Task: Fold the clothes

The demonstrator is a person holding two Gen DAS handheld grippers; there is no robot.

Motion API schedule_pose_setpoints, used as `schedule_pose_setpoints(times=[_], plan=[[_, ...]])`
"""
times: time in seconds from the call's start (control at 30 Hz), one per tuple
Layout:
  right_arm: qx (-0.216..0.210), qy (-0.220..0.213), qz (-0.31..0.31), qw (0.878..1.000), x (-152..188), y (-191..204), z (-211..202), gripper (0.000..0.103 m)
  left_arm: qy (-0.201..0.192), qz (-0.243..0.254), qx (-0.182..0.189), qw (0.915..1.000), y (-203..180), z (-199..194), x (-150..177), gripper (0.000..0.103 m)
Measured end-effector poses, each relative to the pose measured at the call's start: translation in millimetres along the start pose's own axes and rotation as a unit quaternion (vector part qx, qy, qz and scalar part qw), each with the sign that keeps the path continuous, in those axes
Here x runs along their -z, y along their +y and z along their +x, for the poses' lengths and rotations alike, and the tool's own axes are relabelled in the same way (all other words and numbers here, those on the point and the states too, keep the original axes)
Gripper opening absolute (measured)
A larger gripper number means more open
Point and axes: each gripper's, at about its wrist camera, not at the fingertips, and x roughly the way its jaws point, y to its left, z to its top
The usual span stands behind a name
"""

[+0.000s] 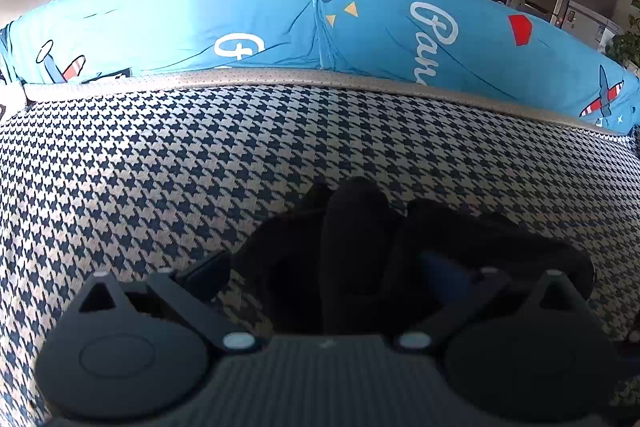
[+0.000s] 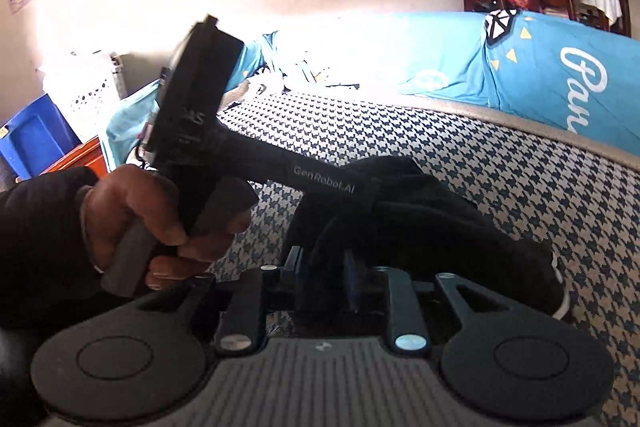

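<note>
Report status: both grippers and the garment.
Left gripper and right gripper at black garment, cloth between the jaws, grip unclear. Garment bunched on checked cushion. Nothing blocking.

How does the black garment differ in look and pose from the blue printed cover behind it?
The black garment is plain and dark; the blue printed cover is bright, with white lettering, stars and aeroplanes. The garment lies bunched in a small heap on the houndstooth surface; the cover is stretched fairly smooth over a long cushion shape along the back edge. The garment sits between the gripper fingers in both views; the cover is untouched. Both are fabric.
</note>
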Motion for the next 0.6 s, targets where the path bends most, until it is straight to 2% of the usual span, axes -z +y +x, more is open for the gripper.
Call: schedule_pose_setpoints(times=[0.17, 0.27, 0.4, 0.53, 0.6], plan=[[0.017, -0.027, 0.030, 0.999, -2.9, -14.7, -19.4, 0.032, 0.017, -0.003, -0.004, 0.9998, 6.7, 1.8, 6.9, 0.103], [0.054, -0.039, 0.069, 0.995, -3.0, -30.7, -26.3, 0.042, 0.027, 0.003, -0.009, 0.9996, 8.4, 2.9, 12.6, 0.103], [0.100, -0.026, 0.117, 0.988, -3.9, -54.2, -18.2, 0.055, 0.036, 0.010, -0.011, 0.9993, 10.3, 3.4, 19.1, 0.103], [0.105, -0.001, 0.165, 0.981, 1.2, -71.1, -9.6, 0.066, 0.041, 0.007, -0.006, 0.9991, 13.7, 3.7, 21.4, 0.103], [0.100, 0.012, 0.179, 0.979, 5.1, -76.3, -2.5, 0.077, 0.046, 0.004, -0.002, 0.9989, 14.7, 5.0, 22.4, 0.103]])
